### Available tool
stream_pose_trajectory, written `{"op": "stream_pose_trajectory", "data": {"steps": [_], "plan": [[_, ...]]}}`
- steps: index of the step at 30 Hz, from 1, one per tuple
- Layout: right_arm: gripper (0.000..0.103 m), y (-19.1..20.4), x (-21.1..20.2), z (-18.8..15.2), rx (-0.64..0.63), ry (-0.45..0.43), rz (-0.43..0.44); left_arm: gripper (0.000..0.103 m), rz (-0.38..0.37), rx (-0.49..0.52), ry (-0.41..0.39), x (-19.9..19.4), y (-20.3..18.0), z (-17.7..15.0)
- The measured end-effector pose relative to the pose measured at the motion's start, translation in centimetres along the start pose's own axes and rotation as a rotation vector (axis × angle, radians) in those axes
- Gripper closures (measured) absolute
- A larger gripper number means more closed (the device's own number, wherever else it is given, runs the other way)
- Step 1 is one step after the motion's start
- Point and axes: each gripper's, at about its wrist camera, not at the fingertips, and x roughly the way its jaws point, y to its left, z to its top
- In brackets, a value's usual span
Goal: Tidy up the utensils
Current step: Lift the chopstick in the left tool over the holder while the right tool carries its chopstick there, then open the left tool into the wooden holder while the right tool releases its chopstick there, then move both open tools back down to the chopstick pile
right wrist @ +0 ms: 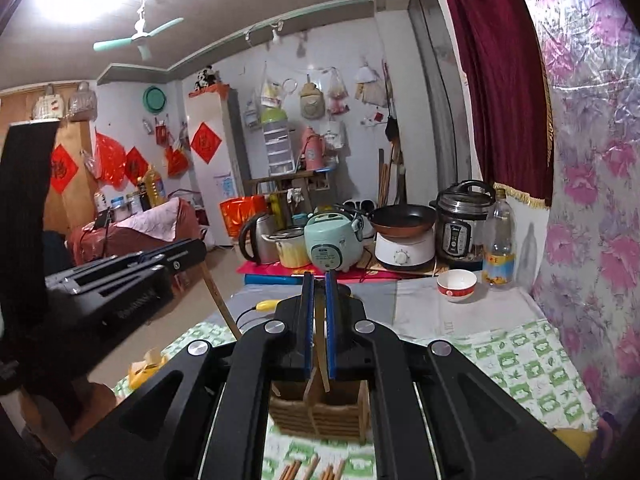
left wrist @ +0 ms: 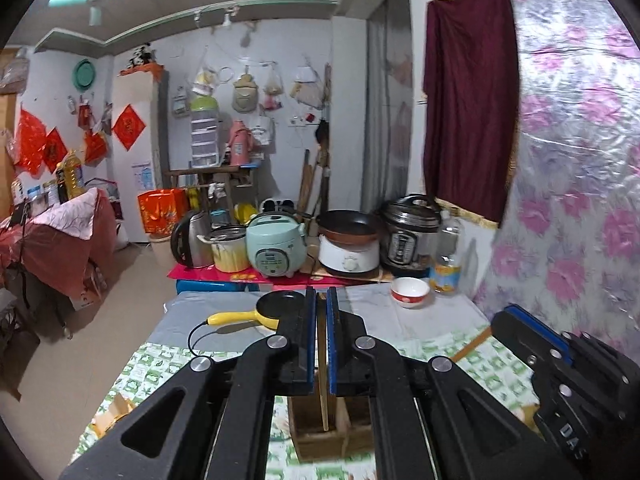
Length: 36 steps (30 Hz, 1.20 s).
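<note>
Left hand-held gripper [left wrist: 320,300] pinching chopstick [left wrist: 322,380]; right hand-held gripper [right wrist: 319,284] pinching chopsticks [right wrist: 320,356], both above wooden holder [right wrist: 320,416]. Risk: sticks tilt, snag holder divider, tip it. More chopsticks [right wrist: 312,470] loose on checked surface [right wrist: 520,360]. Beyond: bowl [right wrist: 456,285], rice cooker [right wrist: 332,240], cluttered room.

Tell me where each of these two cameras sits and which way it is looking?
Left wrist view: sits on the left tool, looking along its shut fingers, which hold a chopstick above the wooden holder; the right tool shows at right.
Right wrist view: sits on the right tool, shut on chopsticks; the left tool shows at left.
Both share the bowl and green rice cooker.
</note>
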Motion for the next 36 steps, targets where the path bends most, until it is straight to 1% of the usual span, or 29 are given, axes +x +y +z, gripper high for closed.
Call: {"op": "stream_pose_trajectory", "data": {"steps": [2,5,6,7,8,9,10,11,13,14,16,17,18,20,22,23,24,25,28,30,33,36], "plan": [[0.097,-0.2,2.1,-1.2,0.001,0.033,-0.011,0.098,0.006,-0.007,0.035,2.1,0.4,-1.3],[0.096,-0.8,5.1,-3.8,0.000,0.123,-0.024,0.097,-0.004,-0.021,0.129,5.2,1.6,-4.0],[0.096,-1.1,6.0,-4.7,-0.001,0.154,-0.033,0.097,-0.005,-0.025,0.144,5.7,1.9,-4.6],[0.093,-1.1,6.3,-5.3,-0.002,0.169,-0.036,0.092,-0.005,-0.024,0.156,5.9,2.2,-5.2],[0.092,-1.3,6.5,-5.7,-0.003,0.182,-0.036,0.074,-0.004,-0.023,0.170,6.1,2.5,-5.7],[0.090,-1.4,6.4,-6.1,-0.005,0.186,-0.039,0.060,0.001,-0.026,0.176,5.9,2.8,-6.1],[0.087,-1.5,6.1,-6.2,-0.007,0.183,-0.044,0.041,0.017,-0.030,0.171,5.6,3.1,-6.4],[0.086,-1.5,5.7,-6.1,-0.007,0.178,-0.047,0.039,0.029,-0.029,0.160,5.1,3.3,-6.5],[0.083,-1.5,4.7,-5.8,-0.008,0.163,-0.049,0.038,0.044,-0.012,0.148,4.1,3.4,-6.6],[0.082,-1.5,4.1,-5.5,-0.009,0.153,-0.052,0.036,0.047,-0.013,0.147,3.6,3.5,-6.6],[0.072,-1.2,2.6,-5.2,-0.015,0.134,-0.057,0.031,0.054,-0.022,0.146,2.5,3.9,-6.7],[0.070,-1.1,1.9,-5.1,-0.017,0.126,-0.059,0.029,0.062,-0.026,0.144,1.8,4.1,-6.9],[0.065,-1.0,1.1,-5.1,-0.020,0.118,-0.062,0.028,0.070,-0.028,0.143,1.1,4.3,-7.0],[0.055,-0.6,-1.0,-5.2,-0.029,0.099,-0.066,0.020,0.083,-0.032,0.142,-0.3,4.7,-7.5],[0.035,-0.4,-3.1,-5.5,-0.039,0.083,-0.071,0.015,0.093,-0.037,0.142,-1.9,5.1,-8.3],[0.031,-0.3,-4.0,-5.8,-0.041,0.073,-0.075,0.013,0.097,-0.036,0.145,-2.5,5.2,-8.8],[0.025,-0.2,-5.0,-6.1,-0.043,0.063,-0.079,0.013,0.101,-0.032,0.150,-3.1,5.3,-9.3],[0.022,-0.1,-6.0,-6.7,-0.047,0.057,-0.085,0.012,0.107,-0.026,0.158,-3.8,5.4,-10.0],[0.014,0.0,-8.4,-8.7,-0.047,0.071,-0.089,0.008,0.105,-0.020,0.192,-5.5,5.6,-12.4],[0.012,-0.2,-9.6,-10.2,-0.028,0.092,-0.074,0.007,0.100,-0.011,0.219,-6.4,5.6,-14.3],[0.011,-0.3,-10.7,-12.6,-0.016,0.136,-0.056,0.007,0.097,0.025,0.268,-7.6,5.4,-17.9],[0.011,-0.1,-11.5,-16.0,-0.037,0.199,-0.047,0.007,0.085,0.068,0.319,-8.7,5.0,-21.7]]}}
